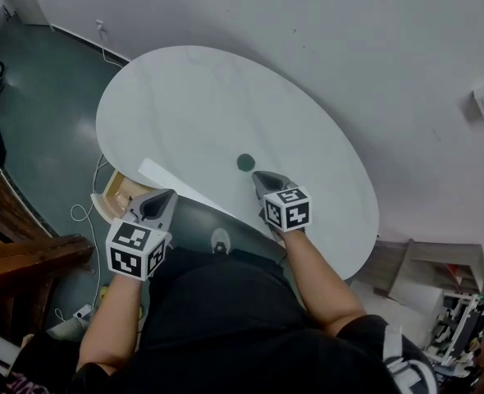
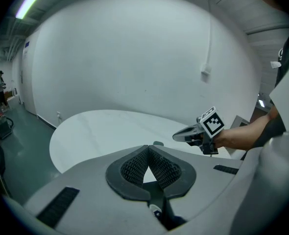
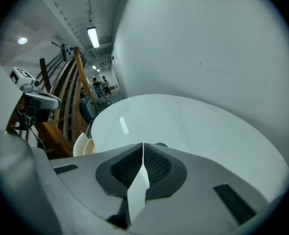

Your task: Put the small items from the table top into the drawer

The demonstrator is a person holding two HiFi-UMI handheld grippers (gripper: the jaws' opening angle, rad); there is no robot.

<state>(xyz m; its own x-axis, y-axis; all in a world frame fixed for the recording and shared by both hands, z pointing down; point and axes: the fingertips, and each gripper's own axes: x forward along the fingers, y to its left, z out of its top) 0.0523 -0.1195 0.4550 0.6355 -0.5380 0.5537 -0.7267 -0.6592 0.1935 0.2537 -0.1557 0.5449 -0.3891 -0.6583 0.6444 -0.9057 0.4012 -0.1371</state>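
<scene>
Right gripper (image 1: pixel 263 176): jaws pressed together, only a thin slit between the pads, nothing pinched. It hangs over the near part of the white oval bench (image 1: pixel 184 105), nose tilted down. A small dark disc (image 1: pixel 245 162) lies flat on the bench top at 11 o'clock from the tip, just beside it; contact cannot be told. In the right gripper view the disc (image 3: pixel 160 144) peeks out just past the jaw tips.

Left gripper (image 1: pixel 162 199): jaws meet at the tips, with a small gap lower down that shows the bench through it. Nothing is pinched. It sits at 8 o'clock from the right gripper, well apart, by the bench's near edge. The drawer (image 1: pixel 115 197) stands pulled out under the bench edge, at 9 o'clock from the left gripper and near it; its inside is mostly hidden. In the left gripper view the disc (image 2: pixel 157 143) shows just beyond the tips, with the right gripper (image 2: pixel 179 136) at 2 o'clock.

Grey floor (image 1: pixel 53 97) lies at 9 o'clock of the bench.
</scene>
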